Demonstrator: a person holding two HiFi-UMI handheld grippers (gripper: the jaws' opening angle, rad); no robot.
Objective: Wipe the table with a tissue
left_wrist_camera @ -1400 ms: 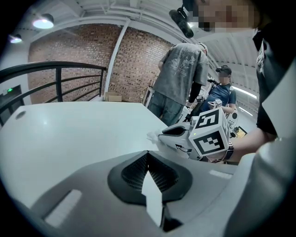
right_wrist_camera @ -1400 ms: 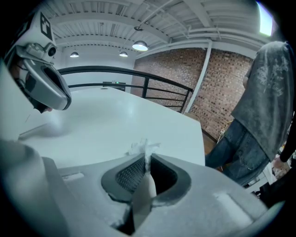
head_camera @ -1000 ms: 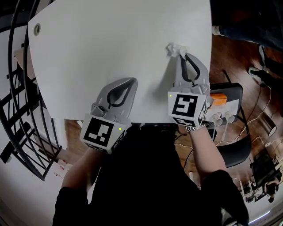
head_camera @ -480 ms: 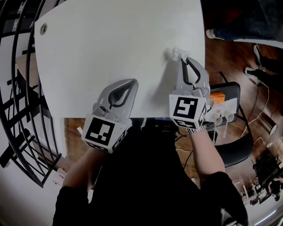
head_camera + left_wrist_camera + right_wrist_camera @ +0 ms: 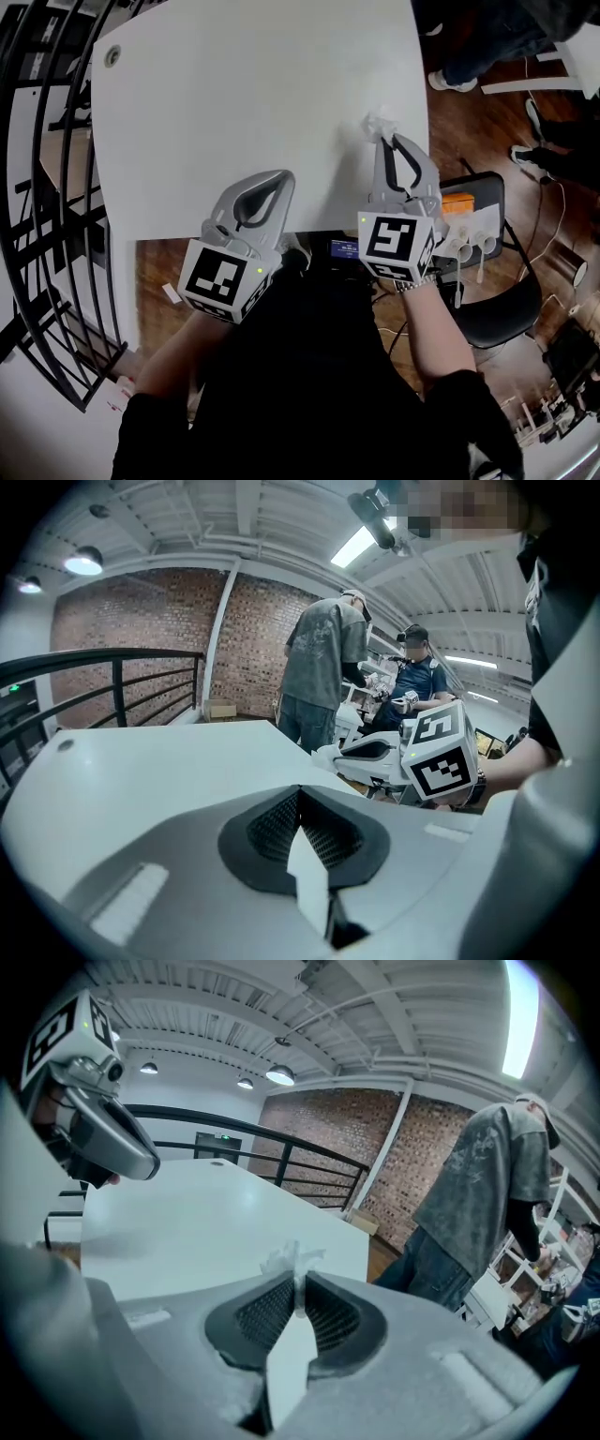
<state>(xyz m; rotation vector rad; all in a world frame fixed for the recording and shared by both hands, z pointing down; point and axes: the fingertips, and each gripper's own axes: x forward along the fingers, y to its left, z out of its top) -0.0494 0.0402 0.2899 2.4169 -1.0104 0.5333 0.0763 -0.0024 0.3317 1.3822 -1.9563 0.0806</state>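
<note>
Desk (image 5: 234, 112): its unwiped white surface lies toward 10 o'clock from my right gripper (image 5: 383, 141). Left gripper (image 5: 284, 178): jaws together, nothing between them, at 8 o'clock of the right. Right gripper is nearer: clamped on the tissue (image 5: 376, 125), wad protruding at 12 o'clock, near the desk's 3 o'clock edge.
</note>
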